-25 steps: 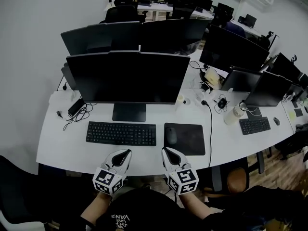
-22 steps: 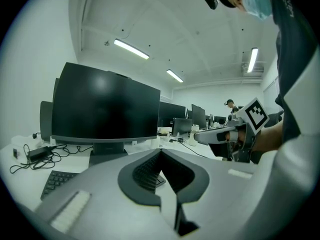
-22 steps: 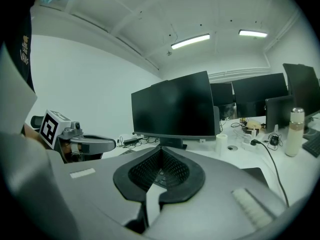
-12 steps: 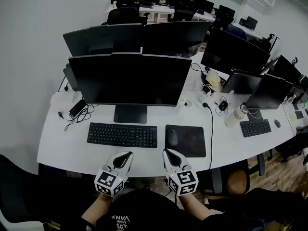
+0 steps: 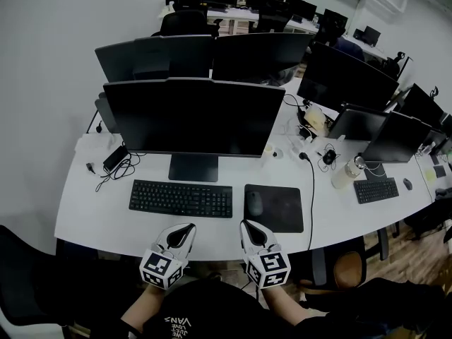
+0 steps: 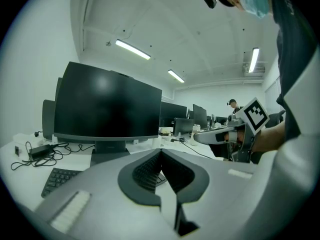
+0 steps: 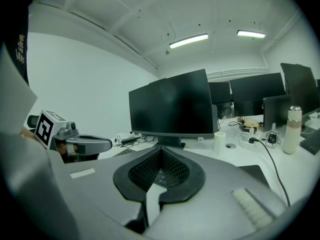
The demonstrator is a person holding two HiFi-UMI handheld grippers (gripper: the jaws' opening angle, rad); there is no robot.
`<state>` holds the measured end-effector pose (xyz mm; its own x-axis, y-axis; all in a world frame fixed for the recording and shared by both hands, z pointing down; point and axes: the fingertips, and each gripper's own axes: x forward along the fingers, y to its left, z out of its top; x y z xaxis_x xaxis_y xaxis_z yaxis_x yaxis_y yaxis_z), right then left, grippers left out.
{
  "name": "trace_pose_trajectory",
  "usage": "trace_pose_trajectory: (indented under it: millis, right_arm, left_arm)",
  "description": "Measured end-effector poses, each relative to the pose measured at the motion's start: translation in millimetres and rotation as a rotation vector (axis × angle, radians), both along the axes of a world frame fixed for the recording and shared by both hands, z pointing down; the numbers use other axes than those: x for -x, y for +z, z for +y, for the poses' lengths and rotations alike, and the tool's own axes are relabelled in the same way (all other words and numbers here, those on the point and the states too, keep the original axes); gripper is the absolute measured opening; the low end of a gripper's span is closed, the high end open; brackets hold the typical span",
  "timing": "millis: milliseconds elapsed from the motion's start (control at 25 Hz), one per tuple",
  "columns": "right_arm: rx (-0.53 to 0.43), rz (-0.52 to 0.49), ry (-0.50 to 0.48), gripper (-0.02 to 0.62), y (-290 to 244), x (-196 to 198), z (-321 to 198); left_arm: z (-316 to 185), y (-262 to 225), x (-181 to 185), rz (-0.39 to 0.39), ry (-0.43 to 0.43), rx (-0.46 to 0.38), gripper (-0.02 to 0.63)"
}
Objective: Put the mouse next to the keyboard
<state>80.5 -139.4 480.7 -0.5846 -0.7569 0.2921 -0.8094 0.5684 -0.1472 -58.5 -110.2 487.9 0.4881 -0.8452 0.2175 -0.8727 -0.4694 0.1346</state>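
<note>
A dark mouse (image 5: 253, 203) lies on the left part of a black mouse pad (image 5: 277, 206), just right of the black keyboard (image 5: 181, 198) on the white desk (image 5: 92, 214). My left gripper (image 5: 188, 228) hovers at the desk's front edge below the keyboard, shut and empty. My right gripper (image 5: 245, 225) is beside it, below the mouse, also shut and empty. In the left gripper view the jaws (image 6: 161, 151) meet, with the keyboard (image 6: 56, 178) behind. In the right gripper view the jaws (image 7: 161, 150) are closed too.
A large monitor (image 5: 194, 119) stands behind the keyboard. Cables and an adapter (image 5: 113, 159) lie at the back left. A cable (image 5: 309, 182) runs down the desk right of the pad. A bottle (image 5: 345, 170) and a second keyboard (image 5: 376, 189) sit further right.
The head view has drifted slightly, so the desk sits a little lower and to the right. Both grippers keep their places at the desk edge.
</note>
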Motion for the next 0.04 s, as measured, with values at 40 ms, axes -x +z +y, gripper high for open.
trace_pose_trajectory:
  millis: [40]
  right_arm:
    - [-0.001,-0.001,0.002,0.003,0.1,-0.1,-0.4]
  left_arm:
    - [-0.3,-0.1,0.2,0.001,-0.001,-0.001,0.002]
